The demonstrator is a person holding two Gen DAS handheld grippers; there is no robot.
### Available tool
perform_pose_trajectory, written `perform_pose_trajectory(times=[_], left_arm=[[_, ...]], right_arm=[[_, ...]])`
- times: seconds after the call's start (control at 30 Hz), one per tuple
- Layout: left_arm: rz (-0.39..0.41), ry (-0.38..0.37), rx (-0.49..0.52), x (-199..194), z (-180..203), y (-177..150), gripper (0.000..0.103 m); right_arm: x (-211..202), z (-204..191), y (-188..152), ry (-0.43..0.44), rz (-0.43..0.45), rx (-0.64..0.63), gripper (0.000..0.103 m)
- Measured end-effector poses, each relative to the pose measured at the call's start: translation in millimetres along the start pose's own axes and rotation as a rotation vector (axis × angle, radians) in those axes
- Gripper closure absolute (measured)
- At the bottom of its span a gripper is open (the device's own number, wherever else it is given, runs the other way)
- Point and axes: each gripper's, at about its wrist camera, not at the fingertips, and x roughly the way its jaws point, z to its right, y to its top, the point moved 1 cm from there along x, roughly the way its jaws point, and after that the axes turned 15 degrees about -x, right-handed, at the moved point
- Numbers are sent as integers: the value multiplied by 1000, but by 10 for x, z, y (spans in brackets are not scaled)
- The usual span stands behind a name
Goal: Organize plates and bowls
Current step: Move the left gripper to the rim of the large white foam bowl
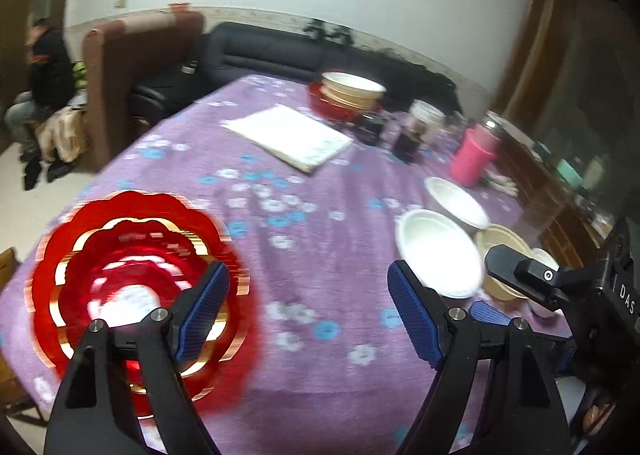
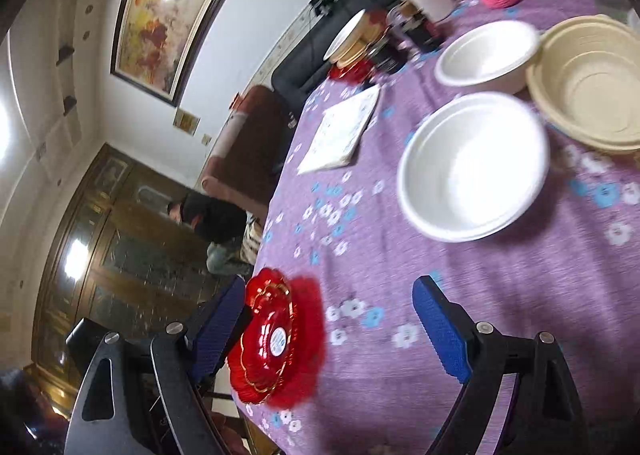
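Red plate point(image 1: 136, 287) sits at the near corner of the table point(image 1: 320, 247), on the purple floral cloth, just ahead of my left gripper point(image 1: 304, 311); scalloped rim with gold edging, glossy — looks like thin moulded plastic, so light, fairly stiff, probably slick at the pads; best taken at the rim, one pad above and one below, not across the middle.

White bowl point(image 2: 472, 167) lies mid-table toward my right side, ahead of my right gripper point(image 2: 332, 331); a second white bowl point(image 2: 486, 55) just beyond it; a beige bowl point(image 2: 588, 83) beside both, with what looks like another nested in it. All look like disposable ware — very light, thin-walled, likely to flex or slide if pinched hard; judgement: grip the rolled rim gently and lift straight.

A far stack point(image 1: 352, 93) — white bowl over beige, on a red plate — stands at the far edge, presumably the target pile; I cannot confirm this.

Fingers, left: spread wide, nothing between the pads; the left pad point(image 1: 204, 311) overlaps the red plate in view, contact not evident; picture is blurred there.

Fingers, right: also spread wide and empty; bare cloth between the pads; the white bowl is ahead, well clear of both tips.

Risk noted: light bowls may skate on the cloth when nudged.
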Motion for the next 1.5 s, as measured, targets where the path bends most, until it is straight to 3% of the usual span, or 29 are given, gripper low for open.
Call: perform_pose_trajectory(times=[0.2,0.4,0.7,1.2,1.33,1.5], left_arm=[[-118,-135,31,269,227,-74,21],[-268,-79,47,582,381,-138,20],[-251,-43,65,779,646,-148,20],[-250,27,70,1256,900,-116,20],[-245,38,77,1323,917,-129,20],[-247,46,81,1400,925,-135,20]], right_arm=[[-289,287,50,-45,45,43,15],[-574,554,79,-90,91,89,15],[-642,949,121,-100,82,182,15],[-315,1115,324,-91,42,211,17],[-187,1129,354,-86,20,210,28],[-76,1160,360,-102,5,215,32]])
